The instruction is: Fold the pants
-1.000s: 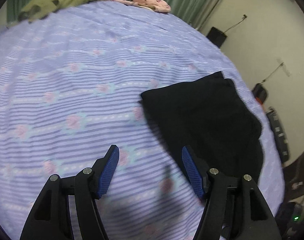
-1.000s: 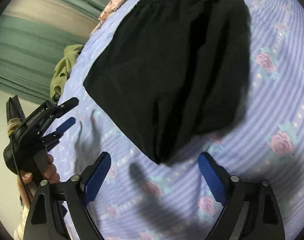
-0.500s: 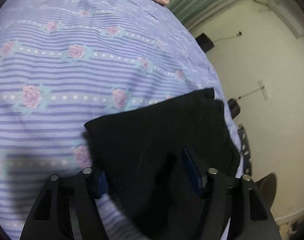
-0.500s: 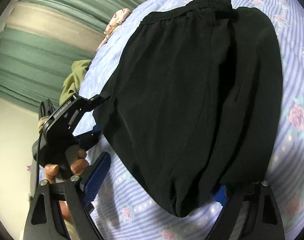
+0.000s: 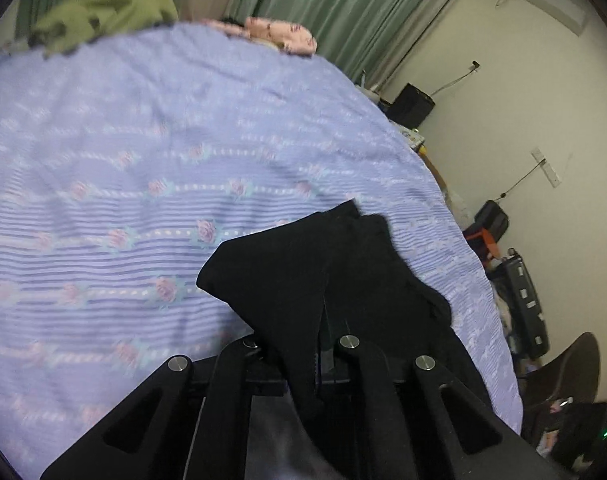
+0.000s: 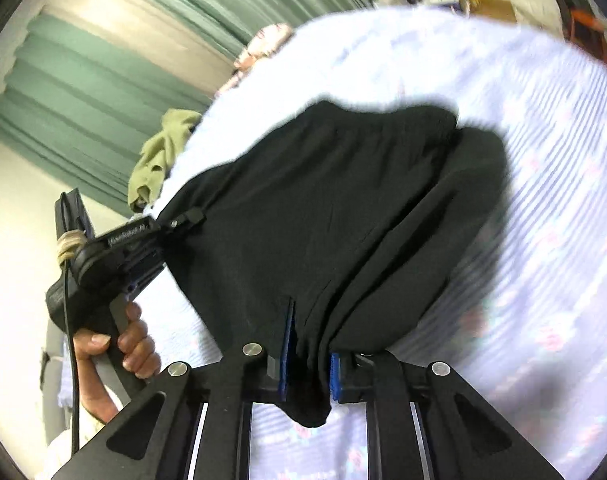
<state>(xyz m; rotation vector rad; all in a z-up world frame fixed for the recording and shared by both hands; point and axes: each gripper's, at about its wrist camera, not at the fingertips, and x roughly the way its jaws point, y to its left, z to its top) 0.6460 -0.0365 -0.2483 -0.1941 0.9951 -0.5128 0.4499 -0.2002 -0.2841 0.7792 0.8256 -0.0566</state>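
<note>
Both grippers are seen clamped on the pants. At the bottom centre of the left wrist view, the left gripper (image 5: 319, 344) is closed on a fold of the black pants (image 5: 327, 280), and its pads are hidden by the cloth. From the jaws the fabric is spread up and right across the lower middle of the frame, onto the bedspread (image 5: 143, 160). At the bottom centre of the right wrist view, the right gripper (image 6: 309, 364) is pinched on a bunched edge of the pants (image 6: 323, 208), with a blue pad (image 6: 334, 376) visible on either side of the cloth and a small tail of fabric hung below the jaws. The pants are spread across the middle of that frame, the elastic waistband lying at the top. At the left of that view, the left gripper (image 6: 183, 220) is seen gripping the pants' left corner, its handle held by a hand (image 6: 119, 344). A green garment (image 5: 107, 12) is seen at the upper left of the left wrist view, at the bed's far edge, and a pink floral cloth (image 5: 281, 34) at the top centre. Green curtains (image 5: 335, 8) are hung behind the bed.
</note>
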